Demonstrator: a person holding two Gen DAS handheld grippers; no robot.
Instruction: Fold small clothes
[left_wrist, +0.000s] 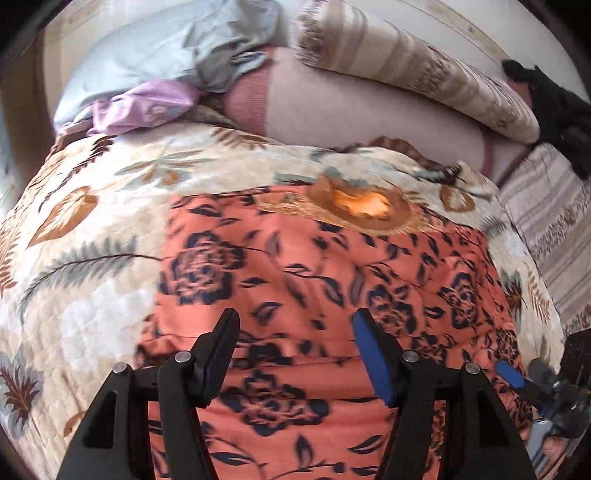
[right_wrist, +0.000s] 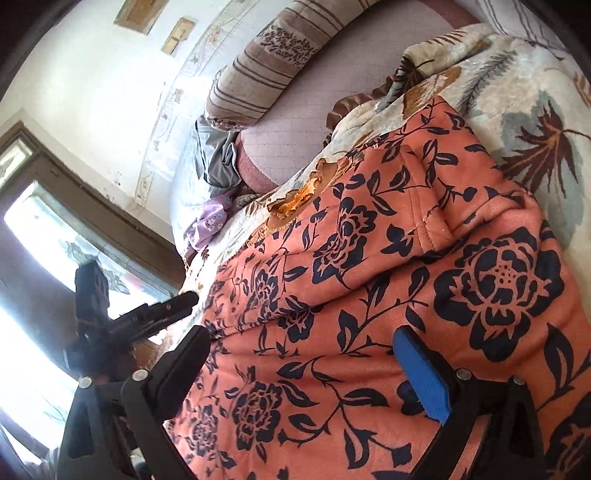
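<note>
Left wrist view: one orange garment with dark blue flowers (left_wrist: 332, 295) on one leaf-patterned quilt (left_wrist: 92, 258); two striped pillows (left_wrist: 406, 66). Left gripper (left_wrist: 295, 325) and right gripper (right_wrist: 303, 339): jaws wide, holding nothing.

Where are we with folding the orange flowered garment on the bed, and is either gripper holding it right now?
Done: the orange flowered garment lies on the quilt with one flap already folded over. In hand: nothing; the left gripper and right gripper both stand open above it. Left: further folds, then apparently the lilac and grey clothes heaped by the pillow.
</note>
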